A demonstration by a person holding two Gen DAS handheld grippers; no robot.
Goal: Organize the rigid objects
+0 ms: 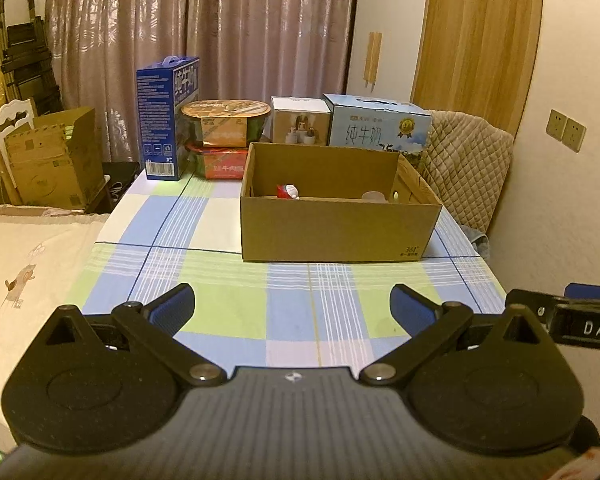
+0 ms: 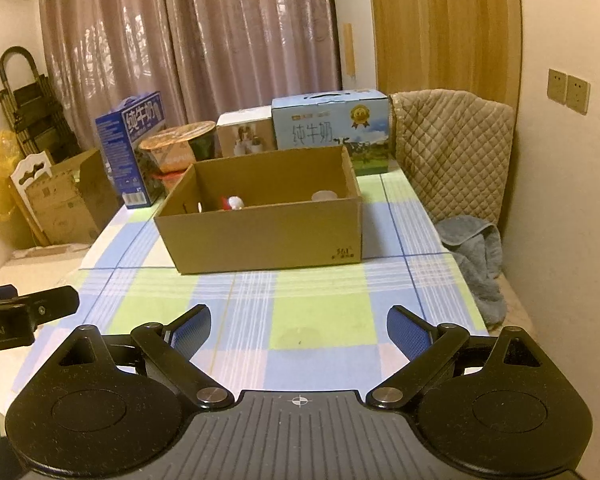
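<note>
Nearest, at the bottom of each wrist view, both claws stand wide with nothing between the blue pads. The left gripper (image 1: 292, 308) hangs over the checked tablecloth (image 1: 236, 300), and the right gripper (image 2: 299, 330) does the same; each shows at the other's frame edge, so they are side by side.

The cloth in front of them looks bare: no loose item lies on it in either view. Just beyond, in the middle of the frame, sits the open cardboard box (image 1: 332, 228). Inside it, low against the front wall, a small red and white figure (image 1: 287, 191) peeks up left of centre, and a pale round thing (image 2: 324, 196), perhaps a cup, shows toward the right. Most of each is hidden by the box wall.

Behind the box, along the far edge of the table, stand a dark blue milk carton (image 1: 166, 120) at upper left, two stacked noodle bowls (image 1: 224, 124), a small white box (image 1: 298, 120) and a light blue milk carton (image 1: 378, 126).

I judge the sorting nearly done, or between picks. To do the next step well, choose one target before reaching, keep the claw wide until the pads flank it, and approach over the box rim rather than through it, since the cardboard wall would catch a low finger.
</note>
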